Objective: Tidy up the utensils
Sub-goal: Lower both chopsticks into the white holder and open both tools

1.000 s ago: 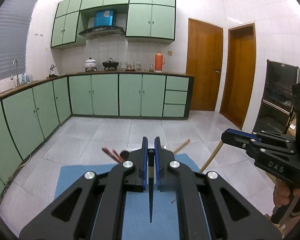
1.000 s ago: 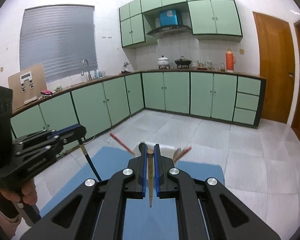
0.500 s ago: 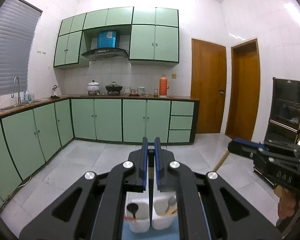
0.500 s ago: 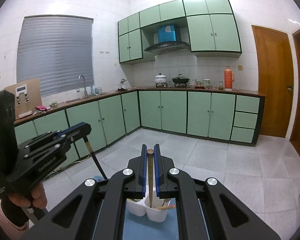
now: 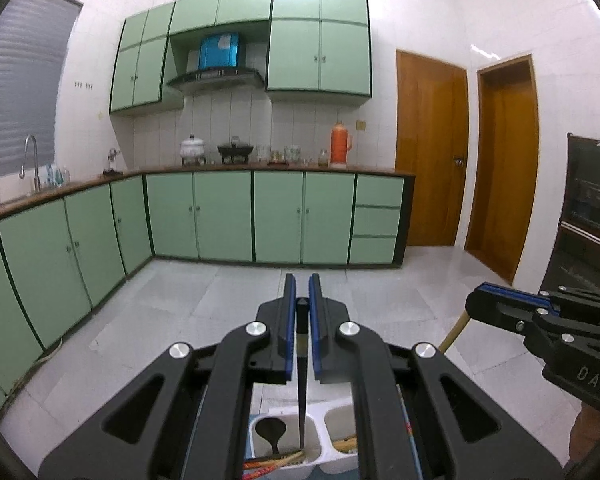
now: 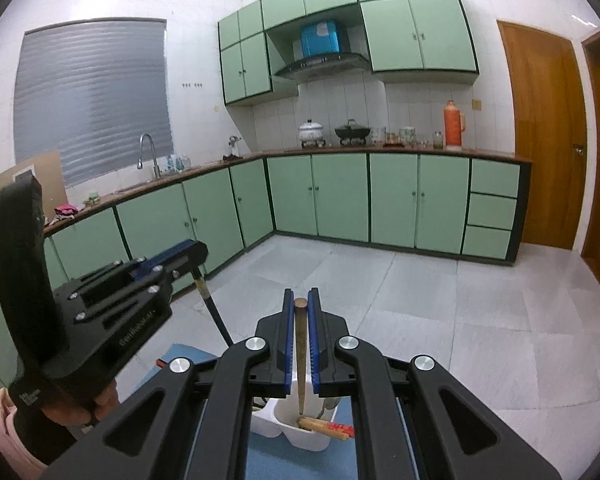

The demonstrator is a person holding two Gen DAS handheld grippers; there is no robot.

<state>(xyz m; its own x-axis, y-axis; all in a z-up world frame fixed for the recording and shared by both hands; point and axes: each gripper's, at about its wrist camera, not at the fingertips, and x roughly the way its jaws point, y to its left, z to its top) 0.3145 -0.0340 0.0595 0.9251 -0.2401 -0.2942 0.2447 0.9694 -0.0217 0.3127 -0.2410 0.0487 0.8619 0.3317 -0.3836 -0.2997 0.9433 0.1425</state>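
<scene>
Left wrist view, tongs clenching dark chopstick above white caddy holding ladle

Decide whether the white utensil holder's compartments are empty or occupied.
Occupied: the white utensil holder already has a dark spoon in one compartment and chopsticks in another.

Two hand-held grippers, two held chopsticks, one white holder.

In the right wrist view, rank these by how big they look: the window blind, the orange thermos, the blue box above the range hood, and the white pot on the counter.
1. Window blind
2. Blue box
3. Orange thermos
4. White pot

Thermos and pot look close; the thermos is taller, the pot wider, so that order is unsure.
</scene>
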